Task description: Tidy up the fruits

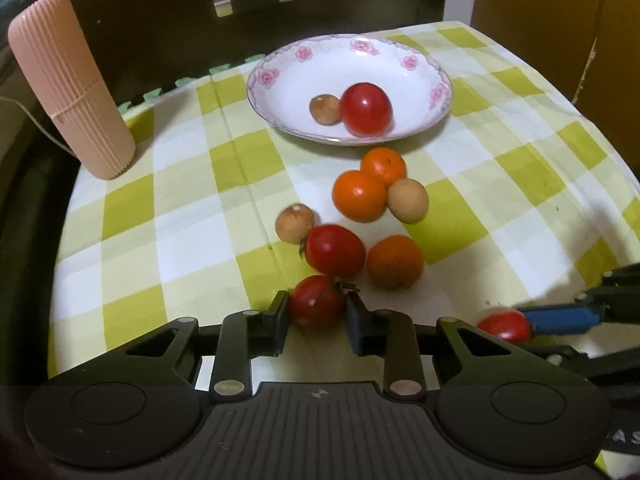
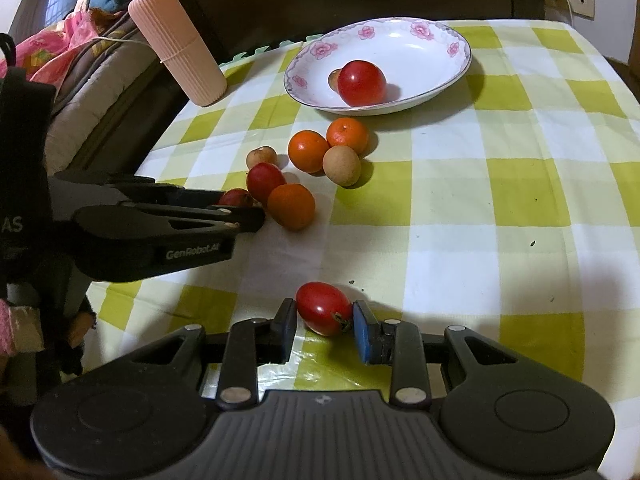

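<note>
4 tomatoes (image 1: pixel 335 250), 3 oranges (image 1: pixel 359 196), 3 longans (image 1: pixel 408 200), 1 plate (image 1: pixel 400 56), 1 pink case (image 1: pixel 72 88)

Table with green-checked cloth (image 1: pixel 240 168) carries a floral plate (image 1: pixel 400 60), pink ribbed cylinder (image 1: pixel 72 88), three oranges, tomatoes and two brown fruits lying loose.

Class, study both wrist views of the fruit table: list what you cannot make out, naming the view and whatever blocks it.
- Small brown fruit in the plate: right wrist view, mostly hidden behind the plate's tomato.
- Tomato in the left gripper: right wrist view, largely covered by that gripper's fingers.
- Tomato in the right gripper: left wrist view, partly covered by a blue pad.
- Pink ribbed cylinder: contents unseen, both views.
</note>
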Tool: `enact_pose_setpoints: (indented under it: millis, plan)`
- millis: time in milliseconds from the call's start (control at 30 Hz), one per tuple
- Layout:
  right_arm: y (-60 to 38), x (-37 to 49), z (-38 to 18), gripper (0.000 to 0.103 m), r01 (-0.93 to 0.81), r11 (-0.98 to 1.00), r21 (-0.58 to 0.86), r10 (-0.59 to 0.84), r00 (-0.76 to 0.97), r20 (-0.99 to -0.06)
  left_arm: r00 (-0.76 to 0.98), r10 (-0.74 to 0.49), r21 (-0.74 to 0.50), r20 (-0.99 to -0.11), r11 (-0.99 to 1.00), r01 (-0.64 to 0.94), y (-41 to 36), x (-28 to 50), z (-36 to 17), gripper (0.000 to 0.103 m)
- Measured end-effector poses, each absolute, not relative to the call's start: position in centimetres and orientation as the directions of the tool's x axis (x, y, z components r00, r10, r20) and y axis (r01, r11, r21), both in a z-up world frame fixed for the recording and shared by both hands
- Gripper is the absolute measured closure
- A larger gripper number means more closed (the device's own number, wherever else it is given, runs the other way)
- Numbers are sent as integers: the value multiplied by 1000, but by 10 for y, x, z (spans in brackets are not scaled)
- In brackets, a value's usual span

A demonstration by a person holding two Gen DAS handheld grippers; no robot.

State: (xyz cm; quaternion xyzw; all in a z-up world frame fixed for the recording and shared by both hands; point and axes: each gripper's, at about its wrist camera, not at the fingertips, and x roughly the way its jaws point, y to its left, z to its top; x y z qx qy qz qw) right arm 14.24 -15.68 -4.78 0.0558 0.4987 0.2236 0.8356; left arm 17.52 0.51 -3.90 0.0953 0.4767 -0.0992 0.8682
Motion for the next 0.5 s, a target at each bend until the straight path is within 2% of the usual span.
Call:
enact_pose_setpoints:
  millis: [233, 500]
  plan:
    - [-153, 137, -46, 74, -325, 903, 282, 403, 409, -819, 482, -122, 24, -868, 958, 286, 2, 150, -34, 66]
    - [-152, 122, -46, 74, -350, 912, 214, 361, 436, -825, 460, -124, 31, -879, 949, 315, -6, 133, -38, 62]
